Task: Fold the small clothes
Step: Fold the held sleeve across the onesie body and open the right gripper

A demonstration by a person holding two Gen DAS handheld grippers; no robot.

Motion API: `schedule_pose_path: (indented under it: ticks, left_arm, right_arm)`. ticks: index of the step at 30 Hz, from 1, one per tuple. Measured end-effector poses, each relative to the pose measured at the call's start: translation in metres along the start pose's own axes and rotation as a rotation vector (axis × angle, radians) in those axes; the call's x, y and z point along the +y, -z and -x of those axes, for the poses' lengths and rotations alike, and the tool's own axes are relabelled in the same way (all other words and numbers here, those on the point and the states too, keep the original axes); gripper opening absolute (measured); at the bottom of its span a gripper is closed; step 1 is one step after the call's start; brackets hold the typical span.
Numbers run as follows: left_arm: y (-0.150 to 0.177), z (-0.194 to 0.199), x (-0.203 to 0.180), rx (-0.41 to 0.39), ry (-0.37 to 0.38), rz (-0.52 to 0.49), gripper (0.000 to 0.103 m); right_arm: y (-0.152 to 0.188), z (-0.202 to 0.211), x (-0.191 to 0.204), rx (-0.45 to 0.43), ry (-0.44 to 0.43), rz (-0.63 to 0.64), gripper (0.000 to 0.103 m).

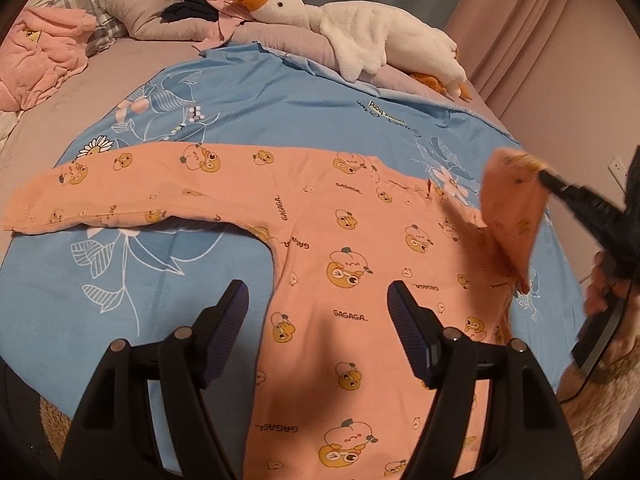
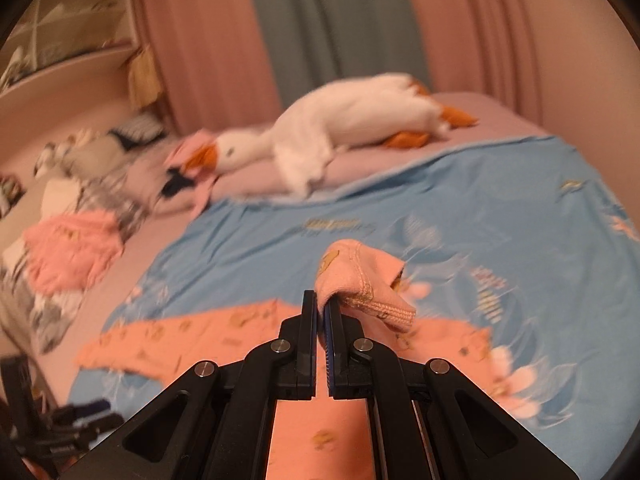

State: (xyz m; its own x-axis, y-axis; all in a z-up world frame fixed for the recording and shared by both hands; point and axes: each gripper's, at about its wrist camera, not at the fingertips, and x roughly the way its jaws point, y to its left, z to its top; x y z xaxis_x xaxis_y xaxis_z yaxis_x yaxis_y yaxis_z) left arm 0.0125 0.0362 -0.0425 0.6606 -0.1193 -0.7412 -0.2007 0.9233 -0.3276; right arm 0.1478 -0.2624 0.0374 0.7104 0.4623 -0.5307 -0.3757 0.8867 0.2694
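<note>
An orange long-sleeved child's top [image 1: 360, 264] with cartoon prints lies flat on a blue floral sheet [image 1: 248, 92]. Its left sleeve [image 1: 120, 196] stretches out flat to the left. My left gripper [image 1: 318, 312] is open and empty, hovering over the top's body. My right gripper [image 2: 321, 308] is shut on the right sleeve's cuff [image 2: 360, 280] and holds it lifted above the sheet. In the left wrist view this gripper [image 1: 540, 176] shows at the right with the raised sleeve [image 1: 512, 216] hanging from it.
A white plush goose [image 1: 360, 24] lies at the far side of the bed, on a grey pillow [image 1: 152, 4]. A crumpled pink garment [image 1: 36, 56] sits at the far left. Curtains [image 2: 320, 20] hang behind the bed.
</note>
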Motion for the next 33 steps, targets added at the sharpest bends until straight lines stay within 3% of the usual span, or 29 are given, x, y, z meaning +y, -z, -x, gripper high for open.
schedule_pose_path:
  ticks: [8, 15, 17, 18, 19, 21, 26, 33]
  left_arm:
    - [-0.001, 0.000, 0.003, -0.001, -0.002, -0.008, 0.072]
    - [-0.004, -0.008, 0.000, 0.016, 0.005, -0.017, 0.075]
    - [-0.007, -0.010, -0.005, 0.019, 0.026, -0.015, 0.075]
    - [-0.008, -0.010, -0.007, 0.020, 0.038, -0.016, 0.075]
    - [-0.011, -0.011, -0.011, 0.022, 0.050, -0.020, 0.076]
    - [-0.016, -0.011, -0.020, 0.016, 0.062, -0.044, 0.077]
    - [-0.033, -0.021, -0.057, 0.002, 0.109, -0.128, 0.079]
    - [-0.027, -0.078, -0.122, 0.096, 0.139, -0.295, 0.077]
  right_arm:
    - [0.048, -0.056, 0.049, 0.206, -0.075, 0.080, 0.004]
    - [0.087, -0.084, 0.060, 0.378, -0.110, 0.078, 0.005]
    - [0.089, -0.085, 0.058, 0.399, -0.121, 0.068, 0.013]
    - [0.089, -0.083, 0.056, 0.409, -0.136, 0.051, 0.029]
    - [0.089, -0.081, 0.054, 0.407, -0.148, 0.040, 0.047]
    - [0.085, -0.068, 0.048, 0.363, -0.170, 0.019, 0.057]
    - [0.065, -0.028, 0.026, 0.229, -0.128, -0.007, 0.057]
    - [0.067, 0.010, -0.031, 0.141, 0.093, -0.150, 0.057]
